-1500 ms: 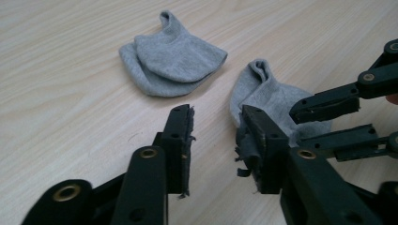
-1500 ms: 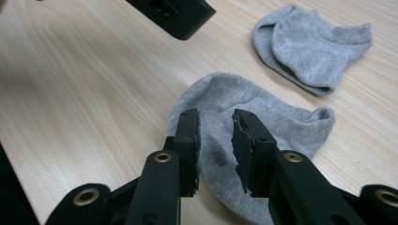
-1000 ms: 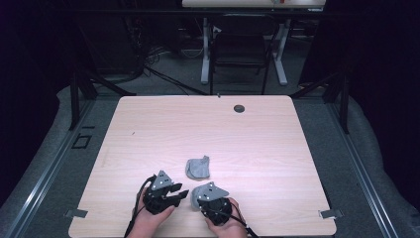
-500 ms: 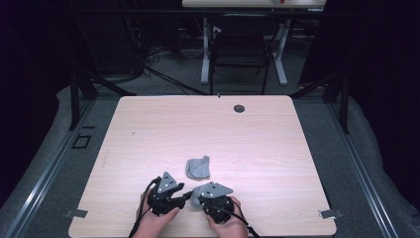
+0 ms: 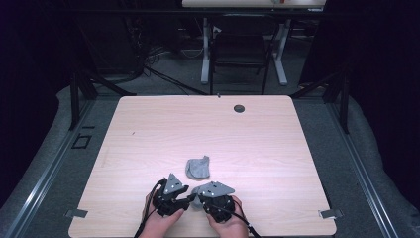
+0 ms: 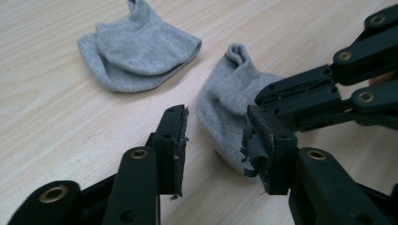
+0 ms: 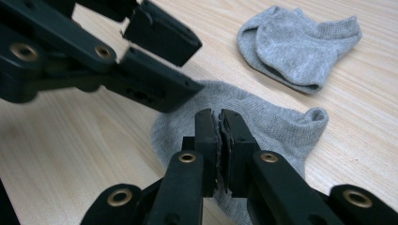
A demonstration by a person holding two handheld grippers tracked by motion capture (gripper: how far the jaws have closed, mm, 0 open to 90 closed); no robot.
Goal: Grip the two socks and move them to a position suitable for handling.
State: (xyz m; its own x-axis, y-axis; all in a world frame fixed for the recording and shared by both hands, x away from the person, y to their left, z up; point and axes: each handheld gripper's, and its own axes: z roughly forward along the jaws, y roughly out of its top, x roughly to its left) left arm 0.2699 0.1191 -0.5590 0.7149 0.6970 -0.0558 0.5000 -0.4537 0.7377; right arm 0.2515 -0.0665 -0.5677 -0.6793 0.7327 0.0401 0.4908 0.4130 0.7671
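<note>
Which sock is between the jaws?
The near sock, lying flat between both grippers. The far sock, folded over, lies apart, beyond them.

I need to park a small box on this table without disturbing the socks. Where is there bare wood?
The light wooden table is bare across its far half up to the dark round hole, and down both side edges. It is crowded at the near middle: the folded grey sock, the flat grey sock, left claw and right claw.

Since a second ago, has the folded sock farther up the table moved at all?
No. The folded sock lies at the same spot on the table, just as far below the dark round hole near the far edge.
</note>
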